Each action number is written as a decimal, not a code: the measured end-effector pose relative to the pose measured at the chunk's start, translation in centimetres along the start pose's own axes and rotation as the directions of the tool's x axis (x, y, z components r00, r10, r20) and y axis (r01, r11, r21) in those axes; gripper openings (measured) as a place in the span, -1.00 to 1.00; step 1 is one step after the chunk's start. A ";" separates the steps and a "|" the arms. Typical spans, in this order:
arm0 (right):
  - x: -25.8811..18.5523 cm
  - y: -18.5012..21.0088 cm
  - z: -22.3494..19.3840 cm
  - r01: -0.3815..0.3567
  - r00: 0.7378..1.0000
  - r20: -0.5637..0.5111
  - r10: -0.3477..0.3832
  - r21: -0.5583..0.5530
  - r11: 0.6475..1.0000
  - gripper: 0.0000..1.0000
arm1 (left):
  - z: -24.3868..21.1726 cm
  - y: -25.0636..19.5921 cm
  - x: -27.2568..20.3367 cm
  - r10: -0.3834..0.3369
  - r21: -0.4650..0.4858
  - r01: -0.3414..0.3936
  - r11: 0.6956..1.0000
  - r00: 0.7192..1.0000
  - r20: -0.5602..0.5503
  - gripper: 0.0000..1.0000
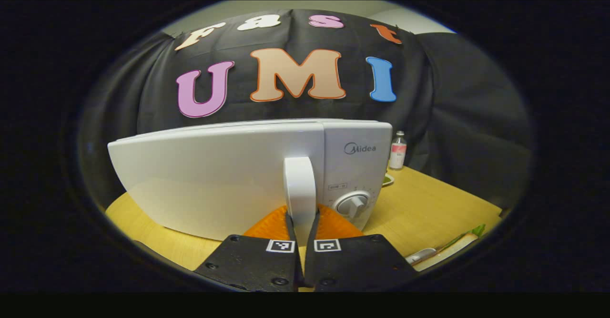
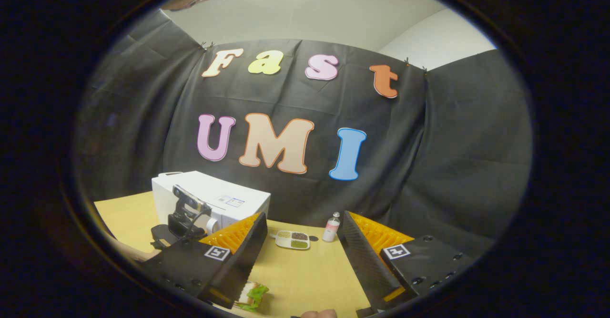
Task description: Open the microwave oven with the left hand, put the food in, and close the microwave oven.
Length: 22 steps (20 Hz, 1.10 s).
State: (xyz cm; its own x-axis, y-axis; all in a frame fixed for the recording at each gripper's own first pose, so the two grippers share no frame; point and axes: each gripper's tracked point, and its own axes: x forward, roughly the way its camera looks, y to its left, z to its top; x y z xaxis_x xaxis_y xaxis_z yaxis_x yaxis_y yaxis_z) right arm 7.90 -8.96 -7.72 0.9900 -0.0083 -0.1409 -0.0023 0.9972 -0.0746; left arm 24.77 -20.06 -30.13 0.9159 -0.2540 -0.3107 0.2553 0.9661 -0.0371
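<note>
On the yellow tabletop (image 1: 429, 203) stands the white microwave oven (image 1: 228, 175), seen in the left gripper view from 9 to 1 o'clock, its door closed or very nearly so. The door's upright white handle (image 1: 300, 189) sits dead centre, its long axis vertical, with the control knob (image 1: 353, 204) just beside it at 3 o'clock. The left gripper (image 1: 300, 234) rises from 6 o'clock — its fingers are drawn narrow, one on each side of the handle's lower end and pressing on it. The handle thus lies straight ahead between the fingers, so the judgement is that a pull back toward the holder, swinging with the door's hinge, would open it.

In the right gripper view the right gripper (image 2: 302, 256) hangs with its fingers spread wide and nothing between them. The food — a sandwich with green leaves (image 2: 252, 295) — lies at about 7 o'clock, just under its left finger, so this hand is the nearer one to it. Farther off at 12 o'clock are a small divided dish (image 2: 292, 240) and a little bottle (image 2: 331, 228).
</note>
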 end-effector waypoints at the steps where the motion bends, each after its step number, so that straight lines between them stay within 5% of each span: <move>1: -0.1 0.2 0.3 -0.001 1.000 0.005 0.001 0.004 1.000 1.00 | 0.1 -0.1 0.0 0.000 -0.008 0.000 1.000 1.000 0.005 -0.99; 12: -1.6 -0.2 1.9 0.018 0.999 0.051 -0.015 -0.058 0.998 0.99 | -0.4 -0.2 -0.9 -0.062 -0.004 0.062 0.998 0.994 -0.092 -0.99; 17: -1.5 0.7 2.8 0.017 0.997 0.076 -0.015 -0.024 1.000 0.94 | -1.8 0.8 -9.3 -0.085 0.021 0.085 0.996 0.996 -0.033 -1.00; 22: -1.8 4.6 4.3 -0.052 0.992 0.118 0.054 -0.020 0.998 0.94 | -4.4 4.2 -16.9 -0.096 0.003 0.097 0.995 0.988 -0.121 -0.95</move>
State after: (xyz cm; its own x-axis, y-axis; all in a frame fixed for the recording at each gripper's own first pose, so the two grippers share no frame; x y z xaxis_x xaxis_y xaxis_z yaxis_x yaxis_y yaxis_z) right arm 6.69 -4.06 -3.56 0.9982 0.0543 -0.0272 -0.0564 0.9946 -0.0867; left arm 8.98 -11.51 -29.26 0.8430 -0.3380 -0.4183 0.3437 0.9369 -0.0643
